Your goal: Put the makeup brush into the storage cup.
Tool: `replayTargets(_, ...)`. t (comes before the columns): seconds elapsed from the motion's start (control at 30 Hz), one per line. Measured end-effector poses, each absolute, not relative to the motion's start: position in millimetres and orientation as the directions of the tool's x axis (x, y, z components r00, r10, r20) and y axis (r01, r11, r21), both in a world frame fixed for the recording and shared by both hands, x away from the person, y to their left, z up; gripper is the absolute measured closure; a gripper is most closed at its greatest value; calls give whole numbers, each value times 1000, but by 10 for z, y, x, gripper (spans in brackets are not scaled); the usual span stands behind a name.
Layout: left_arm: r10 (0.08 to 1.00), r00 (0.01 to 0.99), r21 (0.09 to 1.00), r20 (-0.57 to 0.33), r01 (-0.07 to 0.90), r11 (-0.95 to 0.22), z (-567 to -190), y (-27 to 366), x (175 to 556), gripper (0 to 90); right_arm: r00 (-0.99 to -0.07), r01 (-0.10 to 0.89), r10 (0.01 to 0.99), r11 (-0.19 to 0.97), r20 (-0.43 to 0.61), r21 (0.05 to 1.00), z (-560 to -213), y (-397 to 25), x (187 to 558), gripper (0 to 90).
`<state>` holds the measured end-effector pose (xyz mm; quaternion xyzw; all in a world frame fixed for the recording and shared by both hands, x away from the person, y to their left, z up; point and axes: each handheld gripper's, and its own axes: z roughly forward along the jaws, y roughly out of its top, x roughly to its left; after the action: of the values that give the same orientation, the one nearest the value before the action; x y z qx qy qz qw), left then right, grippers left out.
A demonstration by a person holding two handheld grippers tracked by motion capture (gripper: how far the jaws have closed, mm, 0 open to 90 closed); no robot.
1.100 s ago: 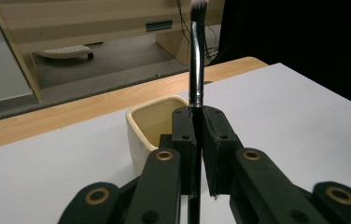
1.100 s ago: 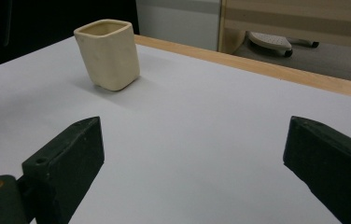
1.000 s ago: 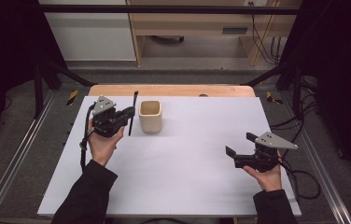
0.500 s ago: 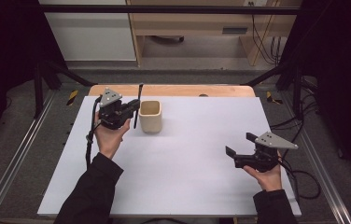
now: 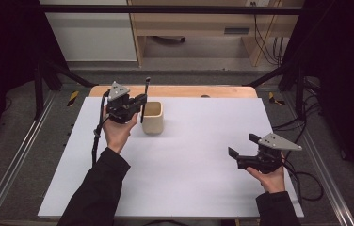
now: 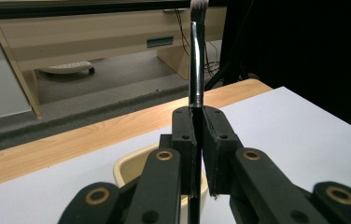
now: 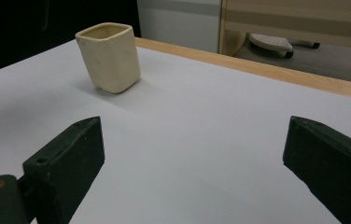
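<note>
Since a second ago the left gripper (image 5: 140, 101) has carried its brush (image 5: 144, 100) rightward and away from the person, up against the cream cup (image 5: 153, 117); the right gripper (image 5: 241, 151) has not shifted.

Nearest the person, that right gripper hovers low over the white table (image 5: 189, 169) at its right side, jaws spread wide with nothing between them — well apart from the cup. Farther off, the left gripper's jaws are pressed together on the dark handle of the brush, which stands nearly upright, bristles (image 6: 199, 4) at the top. Its lower end hangs just beside the cup's near-left rim (image 6: 129, 163) — whether inside or outside, I cannot tell.
</note>
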<state>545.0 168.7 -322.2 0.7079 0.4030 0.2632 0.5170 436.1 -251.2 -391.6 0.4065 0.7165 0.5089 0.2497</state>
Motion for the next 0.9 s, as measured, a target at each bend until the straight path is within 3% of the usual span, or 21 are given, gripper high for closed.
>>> replayTargets(0.9, 864, 502, 947, -28, 291, -138, -3144, 1598, 5817, 839, -544, 336, 837, 155, 57, 929, -3930, -2509, 4370, 56)
